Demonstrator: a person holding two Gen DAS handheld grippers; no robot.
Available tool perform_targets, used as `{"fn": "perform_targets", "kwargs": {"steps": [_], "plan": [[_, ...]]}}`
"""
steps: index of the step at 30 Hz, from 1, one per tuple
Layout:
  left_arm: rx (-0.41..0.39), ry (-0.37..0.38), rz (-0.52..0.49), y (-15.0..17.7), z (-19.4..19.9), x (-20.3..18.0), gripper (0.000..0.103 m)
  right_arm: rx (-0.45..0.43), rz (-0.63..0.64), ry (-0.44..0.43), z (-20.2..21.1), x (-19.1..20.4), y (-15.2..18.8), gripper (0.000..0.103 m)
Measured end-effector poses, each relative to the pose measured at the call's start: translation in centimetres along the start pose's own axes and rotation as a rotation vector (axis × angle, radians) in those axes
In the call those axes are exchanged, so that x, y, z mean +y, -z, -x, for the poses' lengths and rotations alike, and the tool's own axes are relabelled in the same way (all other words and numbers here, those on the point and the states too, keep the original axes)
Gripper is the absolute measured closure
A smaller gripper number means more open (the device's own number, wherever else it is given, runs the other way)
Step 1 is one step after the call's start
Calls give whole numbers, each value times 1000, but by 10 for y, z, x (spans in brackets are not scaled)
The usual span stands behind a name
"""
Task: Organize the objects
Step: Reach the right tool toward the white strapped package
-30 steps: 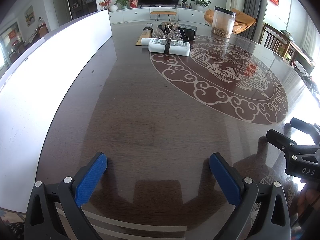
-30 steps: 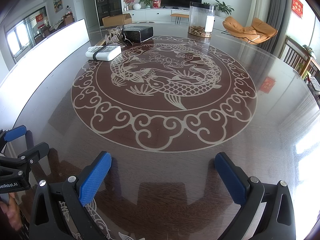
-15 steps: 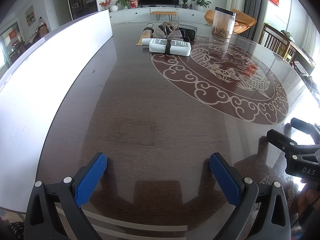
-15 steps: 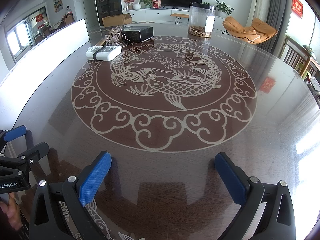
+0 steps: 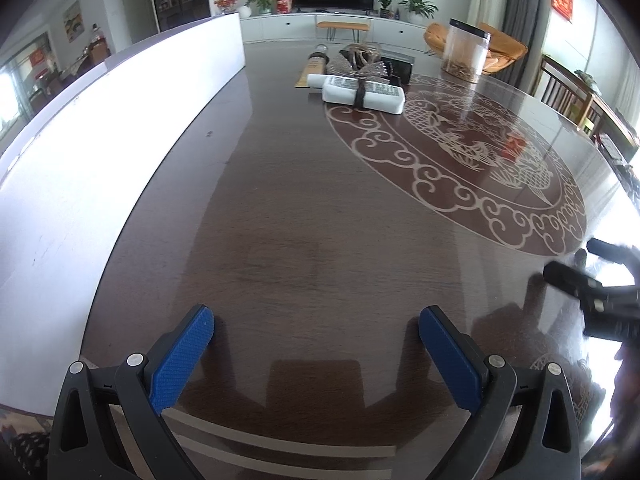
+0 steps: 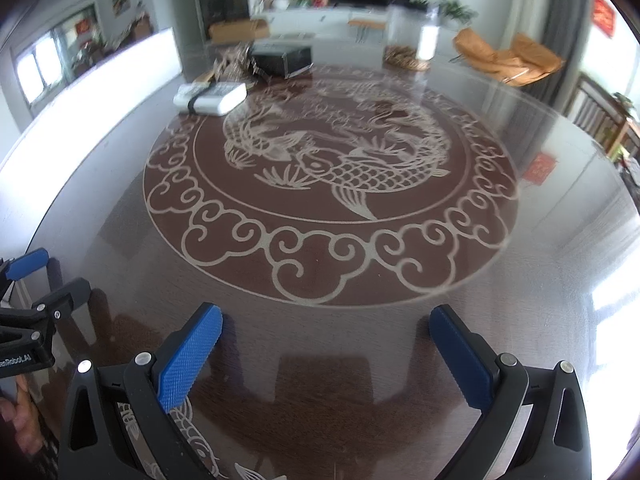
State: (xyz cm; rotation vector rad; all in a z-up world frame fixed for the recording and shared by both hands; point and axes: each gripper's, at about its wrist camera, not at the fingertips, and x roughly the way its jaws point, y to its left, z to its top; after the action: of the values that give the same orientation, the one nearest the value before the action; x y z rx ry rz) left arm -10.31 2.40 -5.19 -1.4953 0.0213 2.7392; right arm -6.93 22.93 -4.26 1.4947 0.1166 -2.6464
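Both my tongs gape empty; the strapped white remotes (image 5: 363,93) lie crosswise far ahead, nearer my left tongs (image 5: 316,326) than my right tongs (image 6: 326,326).

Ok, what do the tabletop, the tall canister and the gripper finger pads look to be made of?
Tabletop: dark wood grain under a glossy finish, possibly glass; it mirrors the room. Tall canister: clear plastic or glass, since brownish contents show through; the dark lid's material is unclear. Finger pads: blue with a fine knurled texture, probably rubber or soft plastic, on black frames.

Glossy dark wood table (image 5: 280,208), textured blue claw pads (image 5: 182,354)
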Motion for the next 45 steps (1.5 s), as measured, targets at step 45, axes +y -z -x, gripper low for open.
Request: {"fn": "perform_targets", "kwargs": {"steps": [45], "plan": [[-11, -11, 13, -6, -7, 3, 0, 40, -11, 12, -5, -22, -32, 38]]}}
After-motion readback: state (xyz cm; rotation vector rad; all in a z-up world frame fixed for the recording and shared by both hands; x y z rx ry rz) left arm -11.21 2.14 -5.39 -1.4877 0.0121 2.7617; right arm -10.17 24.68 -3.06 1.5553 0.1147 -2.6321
